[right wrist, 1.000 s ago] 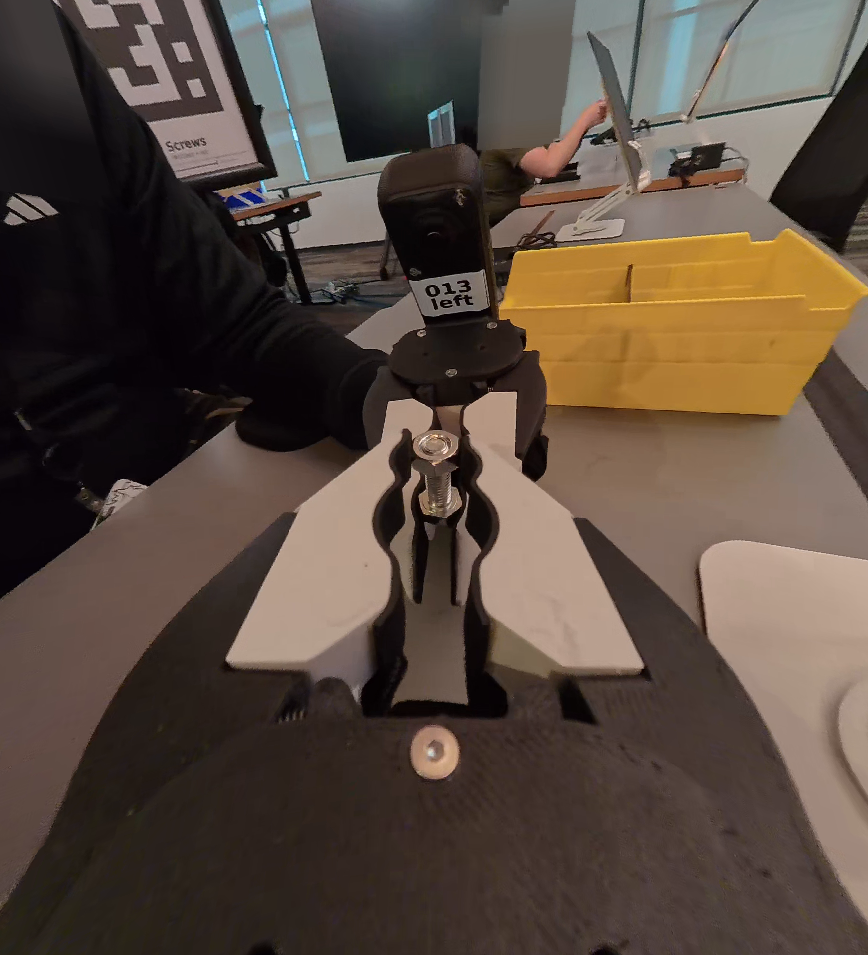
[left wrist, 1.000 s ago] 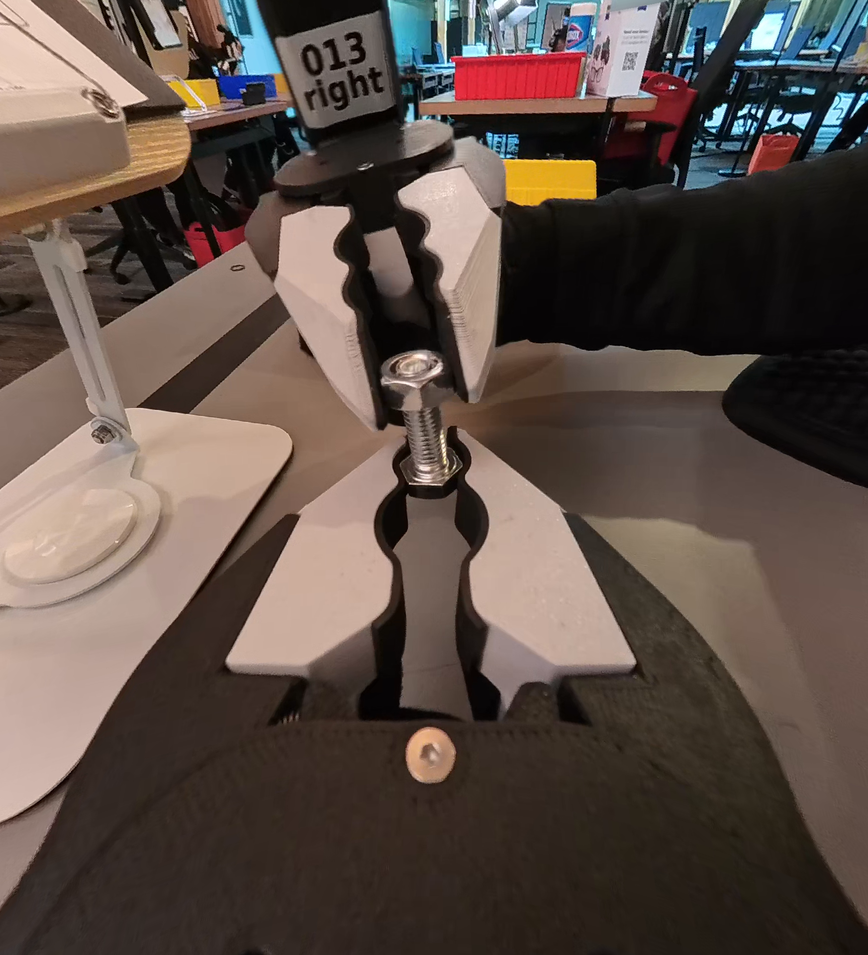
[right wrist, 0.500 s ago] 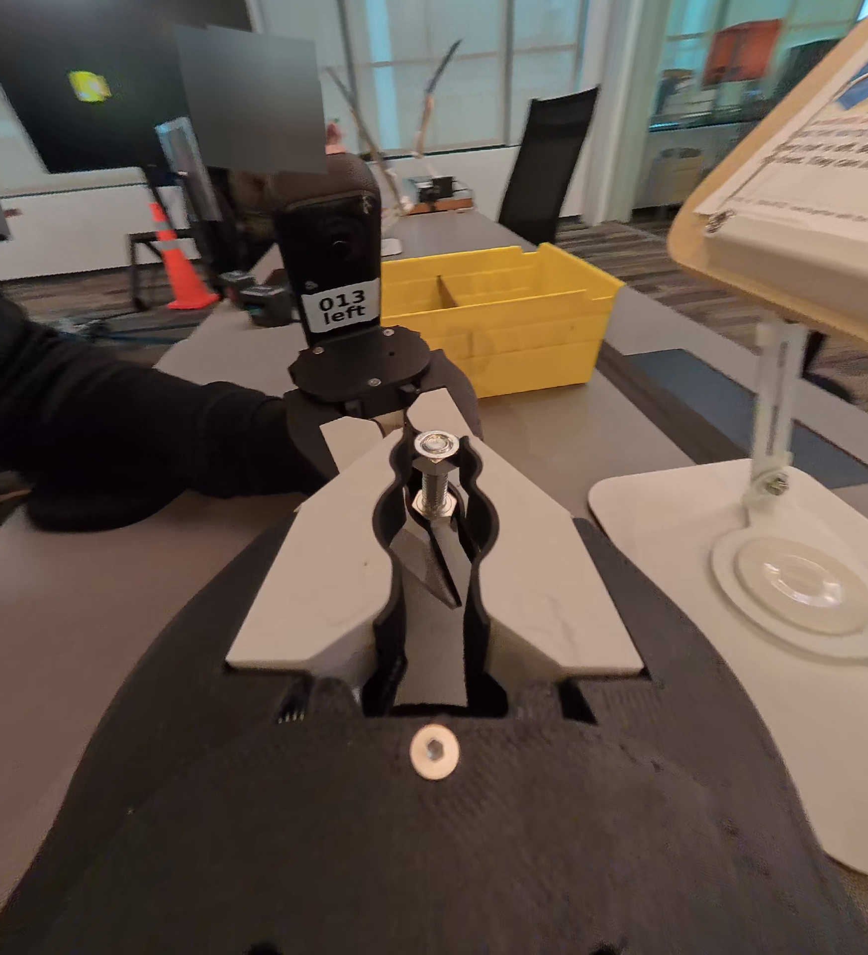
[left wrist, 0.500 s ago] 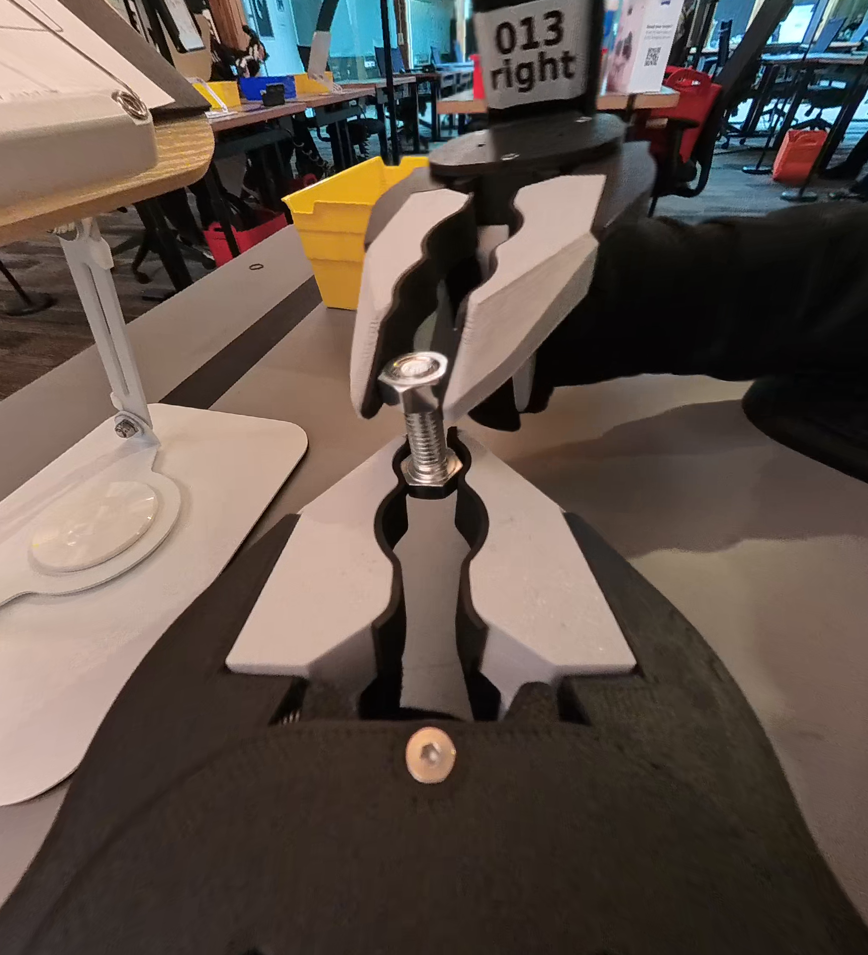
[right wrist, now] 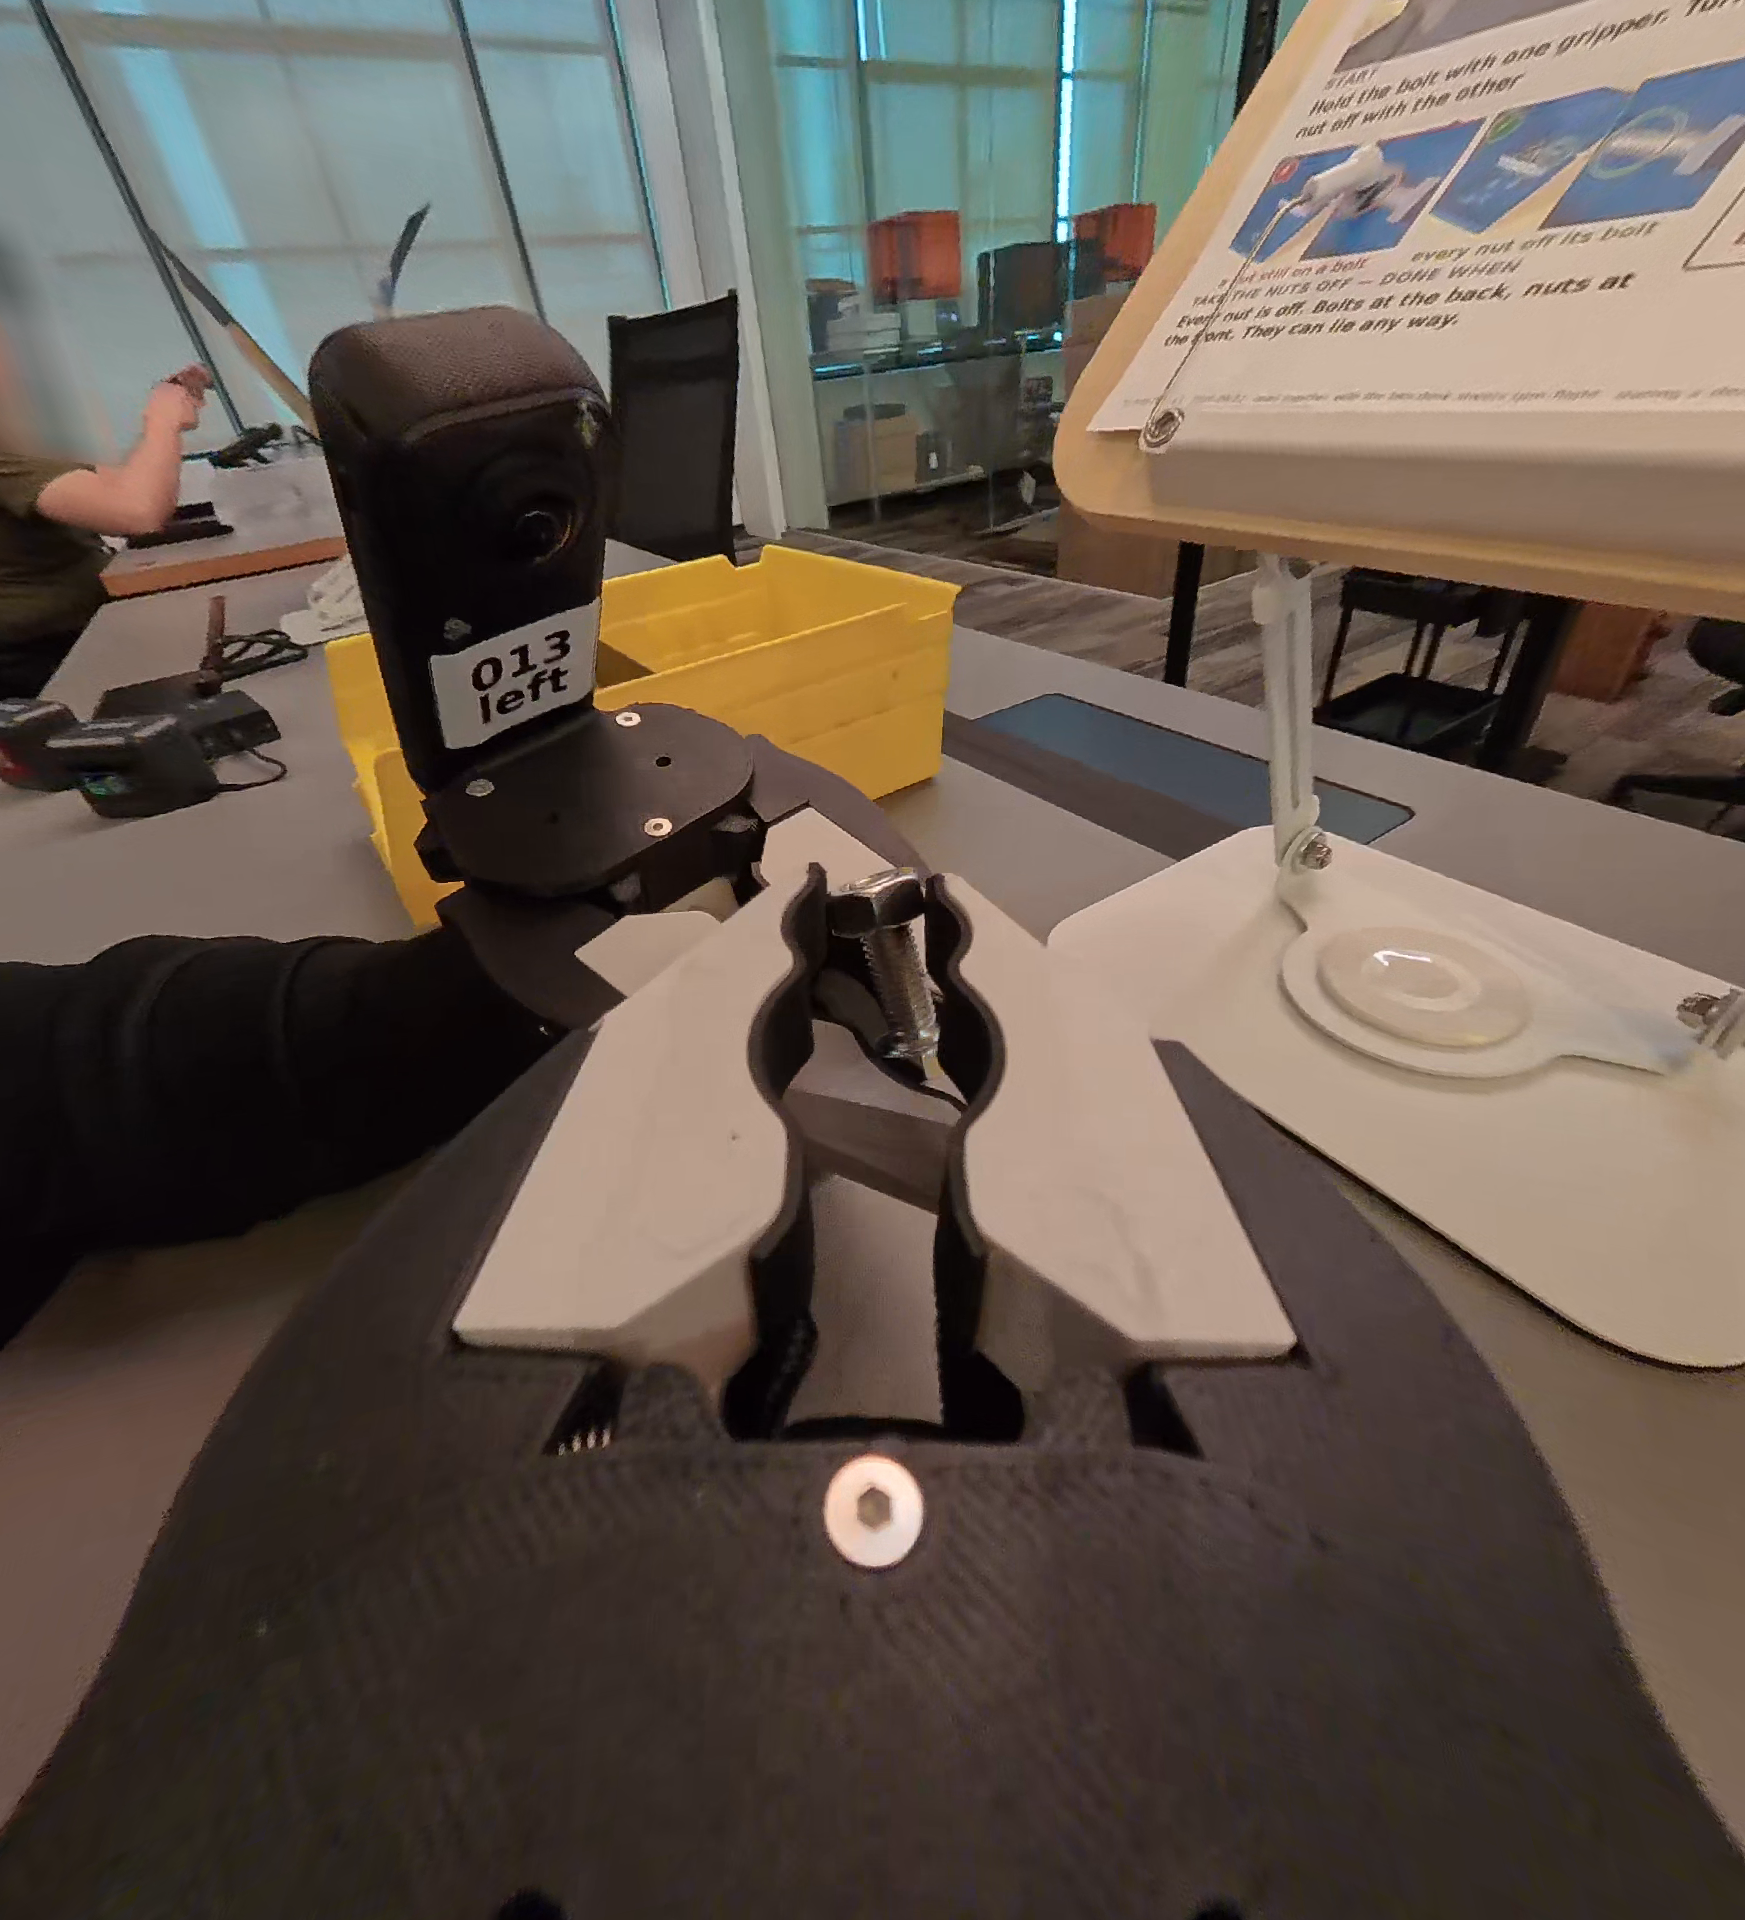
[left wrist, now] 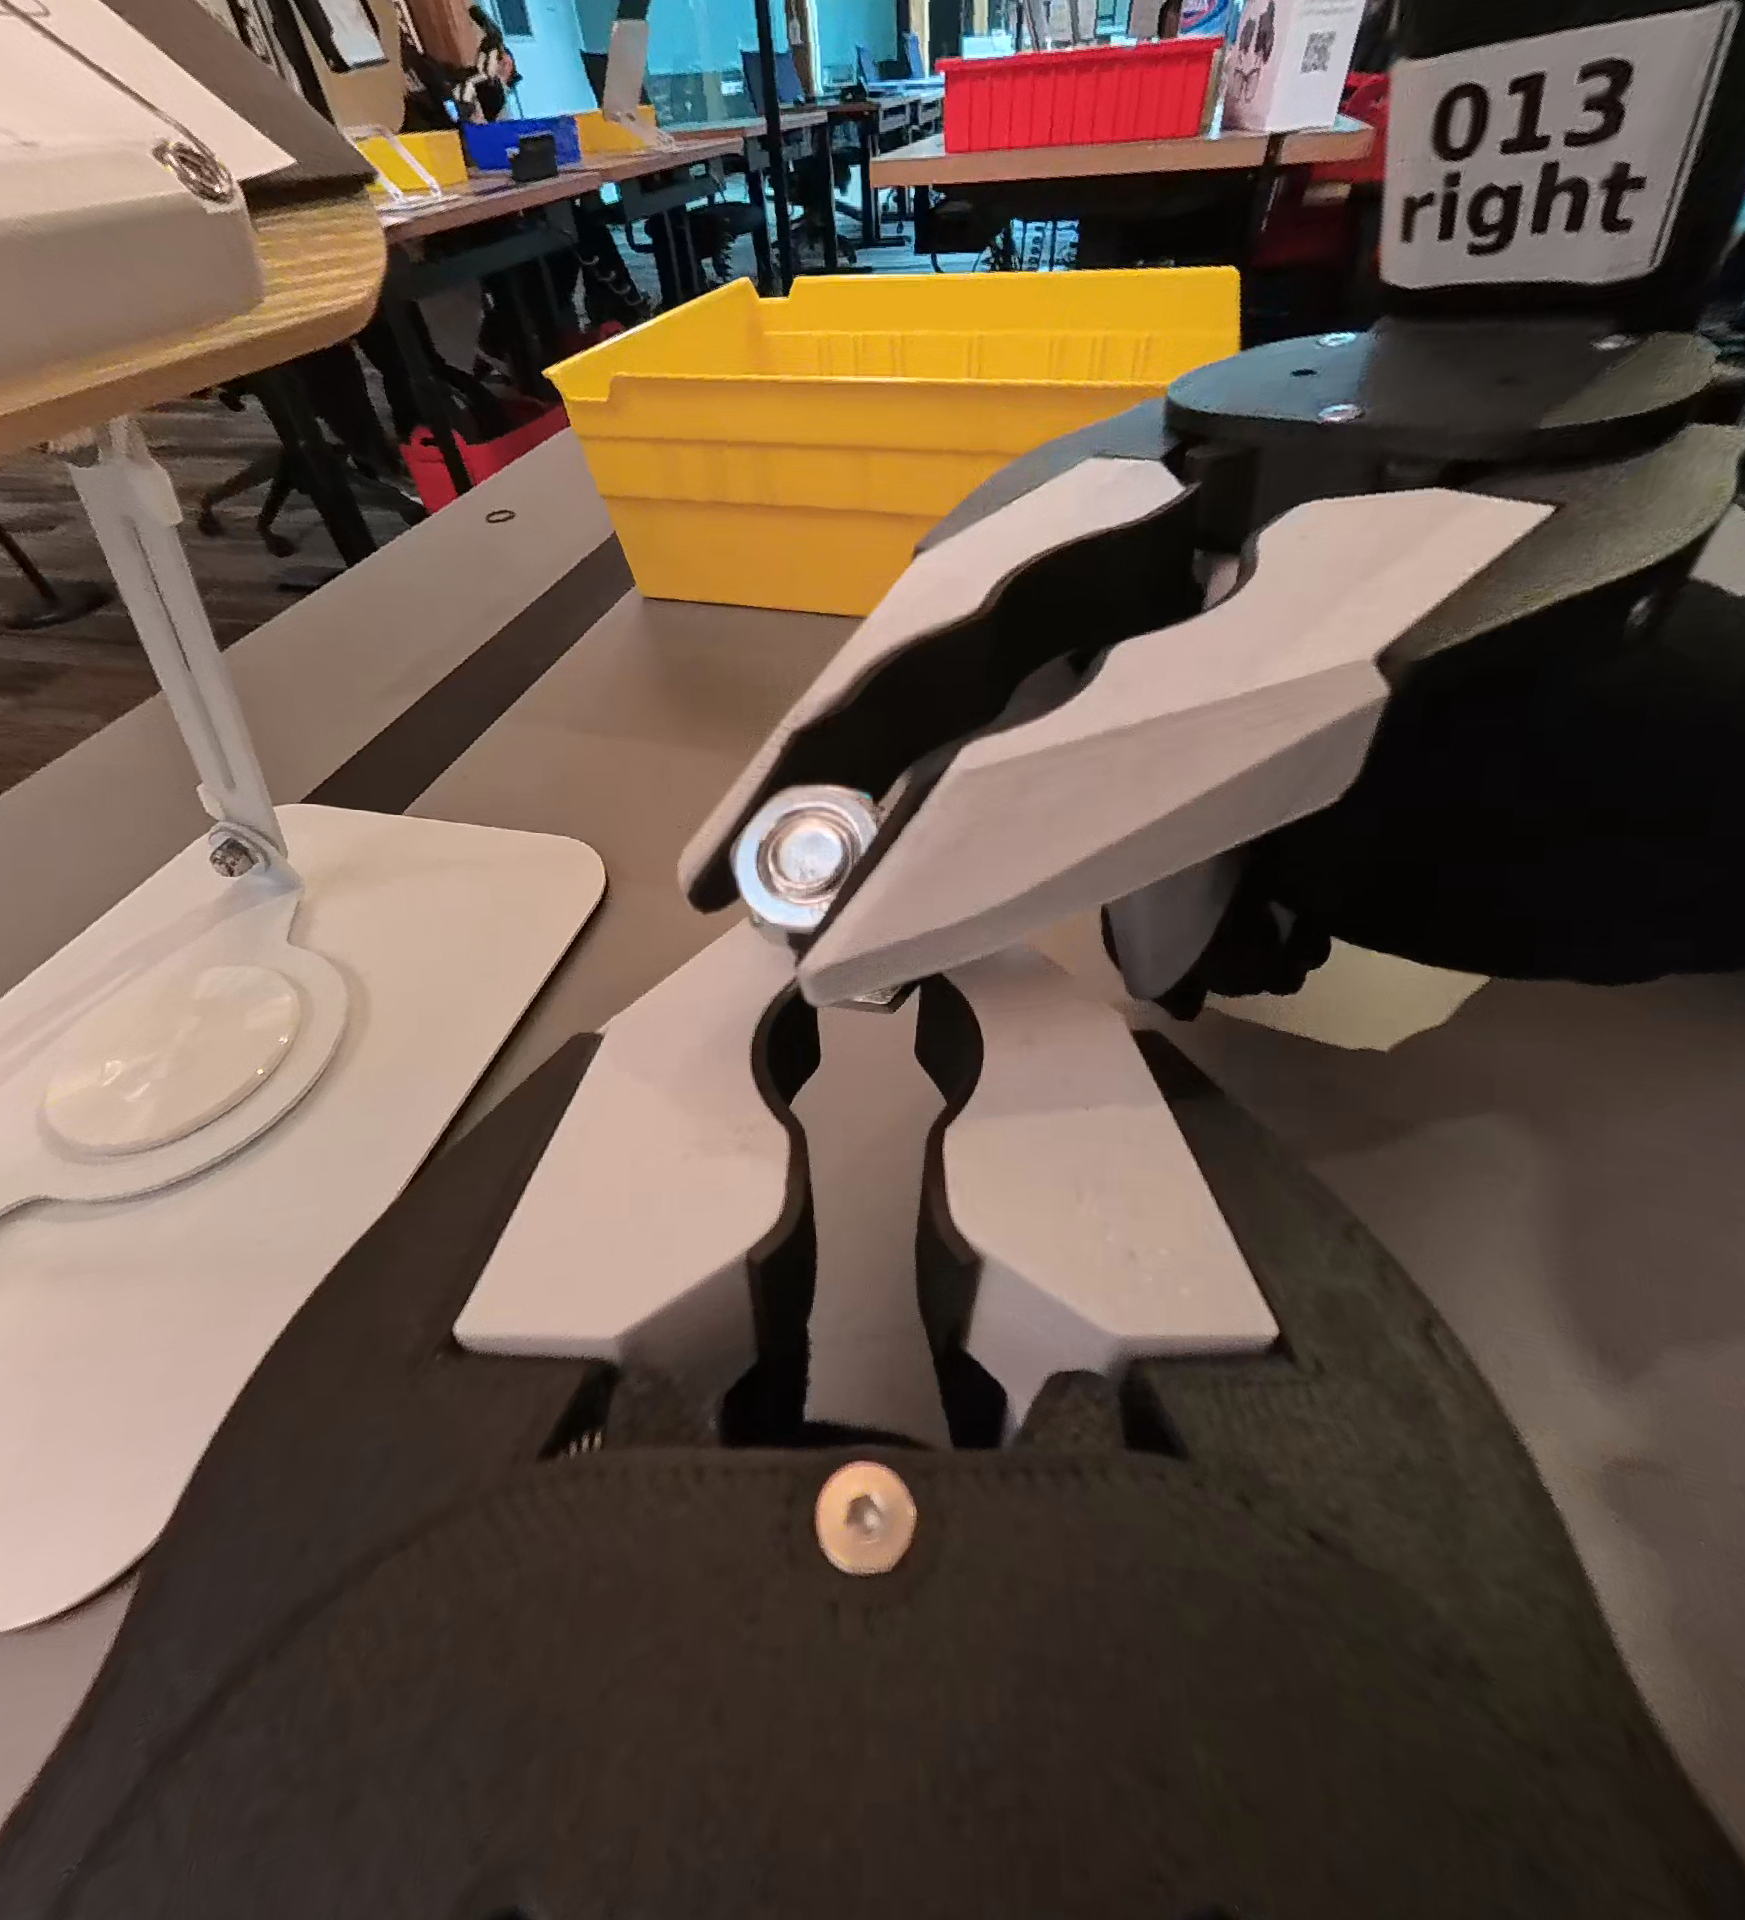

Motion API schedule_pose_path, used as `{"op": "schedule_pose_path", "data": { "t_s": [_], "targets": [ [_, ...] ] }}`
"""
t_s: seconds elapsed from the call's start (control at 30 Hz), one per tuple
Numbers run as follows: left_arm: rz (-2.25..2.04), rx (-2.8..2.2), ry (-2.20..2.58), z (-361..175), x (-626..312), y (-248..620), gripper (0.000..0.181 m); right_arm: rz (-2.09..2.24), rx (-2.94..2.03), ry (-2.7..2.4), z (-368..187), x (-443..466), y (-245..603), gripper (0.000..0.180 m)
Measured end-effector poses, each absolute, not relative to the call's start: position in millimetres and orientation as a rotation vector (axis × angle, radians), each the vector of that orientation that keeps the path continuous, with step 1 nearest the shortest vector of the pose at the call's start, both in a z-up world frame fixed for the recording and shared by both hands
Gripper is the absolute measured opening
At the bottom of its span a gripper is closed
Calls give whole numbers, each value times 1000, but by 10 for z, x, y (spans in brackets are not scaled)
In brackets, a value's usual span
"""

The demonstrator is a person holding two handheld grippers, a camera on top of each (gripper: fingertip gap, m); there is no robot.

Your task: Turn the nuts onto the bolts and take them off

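Mid-turn: right gripper [right wrist: 873, 940] clamps bolt [right wrist: 883, 961] head; left gripper [left wrist: 863, 1013] pinches nut [left wrist: 873, 1000], barely visible. Separation unclear.

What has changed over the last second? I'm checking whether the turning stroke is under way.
The right gripper has swung clockwise in the left wrist view, from upright to leaning right, turning the bolt by its head. The yellow bin has come into view behind it. Unchanged: both grippers remain shut, the left gripper on the nut.
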State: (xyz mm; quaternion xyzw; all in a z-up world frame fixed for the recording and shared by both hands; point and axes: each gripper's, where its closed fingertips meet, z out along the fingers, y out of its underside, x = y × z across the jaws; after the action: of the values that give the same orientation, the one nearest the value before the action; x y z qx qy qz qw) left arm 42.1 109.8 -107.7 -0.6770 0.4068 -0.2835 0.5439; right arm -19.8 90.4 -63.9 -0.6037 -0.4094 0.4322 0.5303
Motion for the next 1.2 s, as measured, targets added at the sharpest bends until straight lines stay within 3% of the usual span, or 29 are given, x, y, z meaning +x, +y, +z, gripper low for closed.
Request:
{"op": "schedule_pose_path", "data": {
  "t_s": [0.27,0.43,0.87,0.9,0.97,1.0,1.2],
  "targets": [
    [-692,-1592,949,-1022,404,1097,10,1133,-1404,-1122,-567,-152,868,36],
    [-691,-1591,953,-1021,410,1089,10,1066,-1396,-1221,-630,-211,860,15],
    [-708,-1569,934,-956,402,1082,11,1207,-1371,-1107,-545,-134,891,15],
    [-707,-1569,934,-956,399,1080,11,1221,-1367,-1109,-538,-132,887,18],
    [-707,-1572,934,-959,398,1084,11,1257,-1357,-1104,-492,-120,899,46],
    [-702,-1575,939,-971,395,1085,11,1264,-1360,-1112,-472,-108,920,49],
    [-712,-1578,946,-979,397,1076,11,1385,-1261,-1459,-392,-64,858,42]
  ]
}}
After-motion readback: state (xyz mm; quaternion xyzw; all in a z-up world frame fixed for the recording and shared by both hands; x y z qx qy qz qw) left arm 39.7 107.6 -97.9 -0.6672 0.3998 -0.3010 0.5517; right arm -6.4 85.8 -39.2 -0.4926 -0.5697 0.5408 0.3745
